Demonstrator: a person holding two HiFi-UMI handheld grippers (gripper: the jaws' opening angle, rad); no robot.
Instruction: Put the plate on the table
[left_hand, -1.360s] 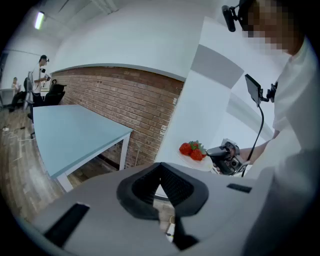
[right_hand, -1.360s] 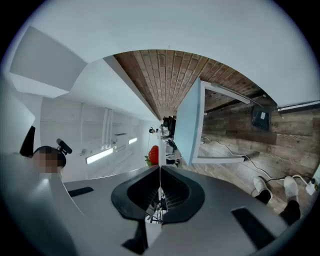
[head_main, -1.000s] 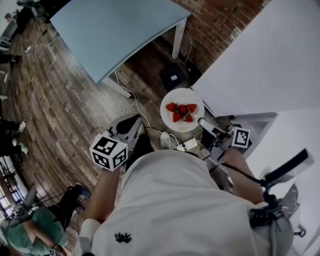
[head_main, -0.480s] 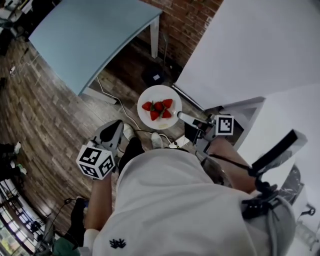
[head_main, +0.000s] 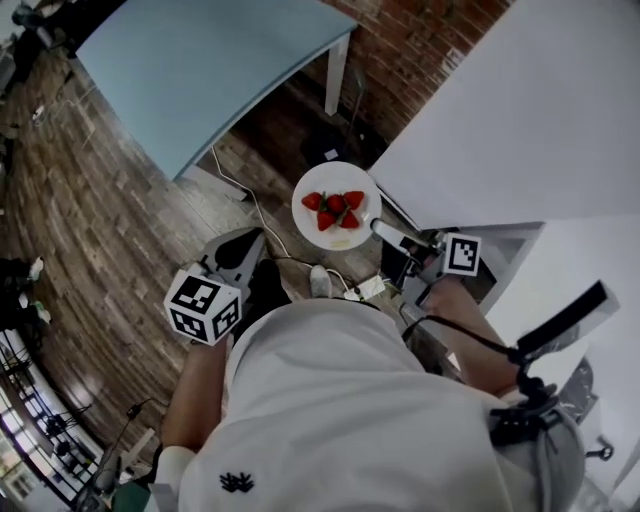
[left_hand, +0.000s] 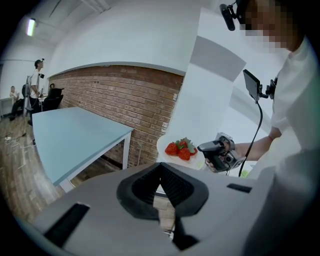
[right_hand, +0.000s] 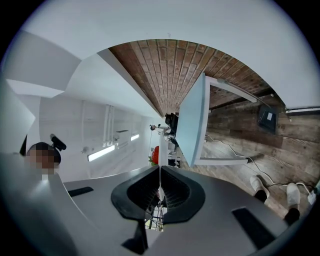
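Note:
A white plate (head_main: 335, 205) carrying several strawberries (head_main: 336, 208) hangs over the wooden floor, between the blue table (head_main: 200, 60) and the white table (head_main: 520, 110). My right gripper (head_main: 378, 227) is shut on the plate's near right rim. In the right gripper view the plate (right_hand: 160, 145) shows edge-on as a thin white line between the jaws of the right gripper (right_hand: 160, 172). My left gripper (head_main: 243, 243) hangs lower left of the plate, apart from it. Its jaws are shut on nothing in the left gripper view (left_hand: 161, 167), where the plate (left_hand: 182, 150) shows ahead.
The blue table's white leg (head_main: 336, 75) stands just beyond the plate. A cable (head_main: 255, 205), a power strip (head_main: 364, 290) and a dark box (head_main: 330, 150) lie on the floor. My shoes (head_main: 320, 280) are below the plate. A brick wall (head_main: 420, 40) runs behind.
The head view has swayed sideways and back. The plate stays held in the right gripper at about the same place near the blue table's leg. The left gripper stays shut and empty.

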